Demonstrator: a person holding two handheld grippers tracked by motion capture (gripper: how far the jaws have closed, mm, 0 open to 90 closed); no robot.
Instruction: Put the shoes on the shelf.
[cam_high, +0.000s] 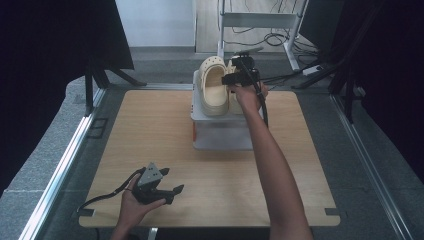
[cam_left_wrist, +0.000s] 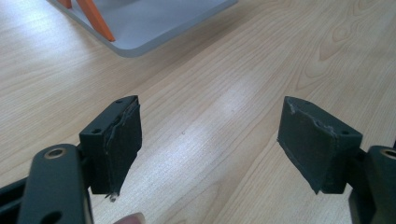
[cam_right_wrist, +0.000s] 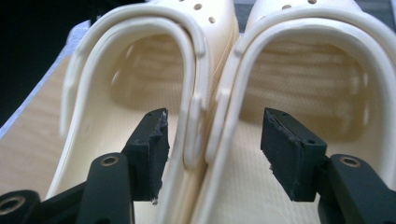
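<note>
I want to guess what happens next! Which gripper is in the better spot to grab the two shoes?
Probably the right gripper. Its open jaws straddle the touching inner walls of the two cream clogs on the grey box, one jaw inside each. The left gripper is open over bare table near the person, far from the clogs.

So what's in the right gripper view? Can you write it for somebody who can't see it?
The right gripper is open, with one black jaw inside each of two cream clogs, so it straddles their touching inner walls. The left clog and right clog stand side by side, openings facing the camera.
</note>
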